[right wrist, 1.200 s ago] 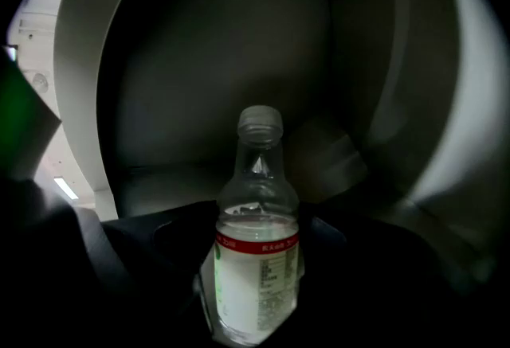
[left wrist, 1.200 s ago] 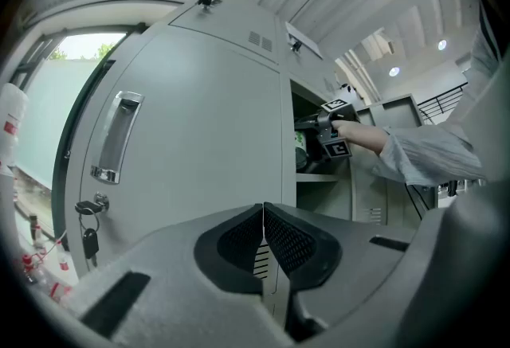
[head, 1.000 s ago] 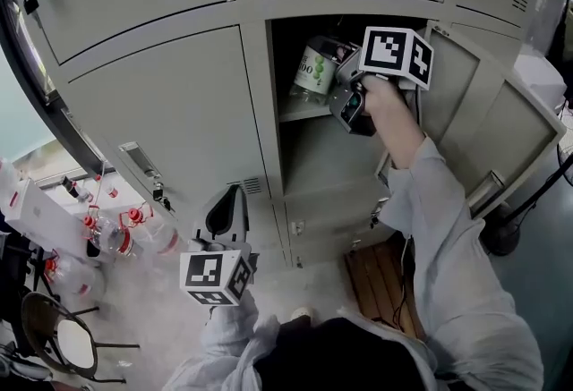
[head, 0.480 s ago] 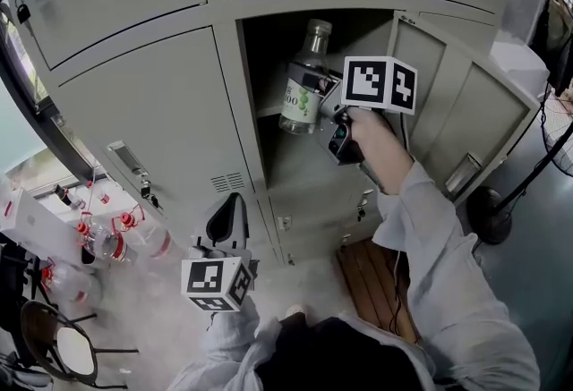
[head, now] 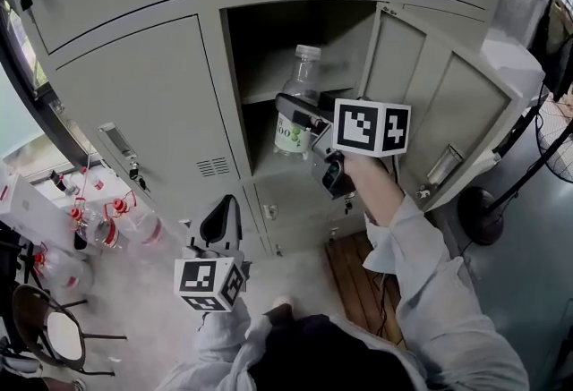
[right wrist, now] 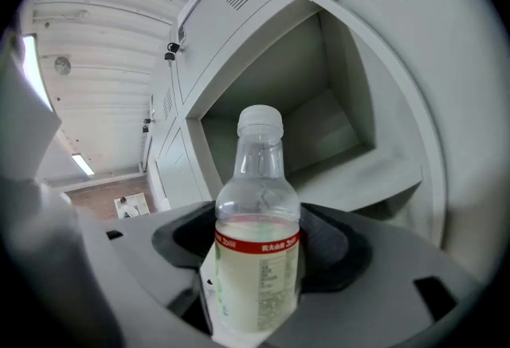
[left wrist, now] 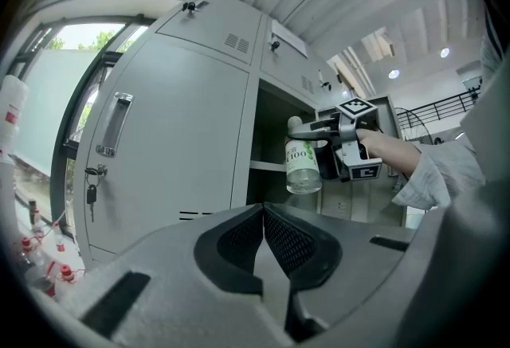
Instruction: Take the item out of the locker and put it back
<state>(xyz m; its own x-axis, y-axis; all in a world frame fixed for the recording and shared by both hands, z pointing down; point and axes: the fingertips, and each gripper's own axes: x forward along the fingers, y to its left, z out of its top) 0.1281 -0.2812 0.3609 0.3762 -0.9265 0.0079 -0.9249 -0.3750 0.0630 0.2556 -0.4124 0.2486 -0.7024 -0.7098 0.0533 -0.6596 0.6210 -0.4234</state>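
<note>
1. Head view.
   - The bottle (head: 303,80) stands upright at 12 o'clock of centre, in front of the open compartment of the locker (head: 210,49).
   - The right gripper (head: 298,114) clamps it across the labelled body, jaws wide apart with the pads against its sides.
   - The open door (head: 421,103) lies at 3 o'clock of the bottle, and the shelf (head: 255,98) at 9 o'clock.
   - The left gripper (head: 226,206) hangs at 7 o'clock, well apart and carrying nothing.

2. Left gripper view.
   - The left gripper's (left wrist: 262,215) jaws meet at 6 o'clock with nothing between them.
   - At 1 o'clock the bottle (left wrist: 303,167) hangs in the right gripper (left wrist: 301,131). It appears clear of the locker's (left wrist: 179,139) face, so the taking-out looks all but complete.

3. Right gripper view.
   - The bottle (right wrist: 259,179) fills the centre, cap at 12 o'clock. It is seated between the jaws of the right gripper (right wrist: 255,251), which press on the label band.
   - The empty compartment (right wrist: 319,99) opens behind it, with the shelf (right wrist: 374,171) at 3 o'clock.

4. Doing the step well.
   - Keep the bottle upright and the grip firm on the body.
   - For the return, steer between the door edge and the frame and lift the base over the shelf lip.
   - Set the base flat on the shelf before opening the jaws.
</note>
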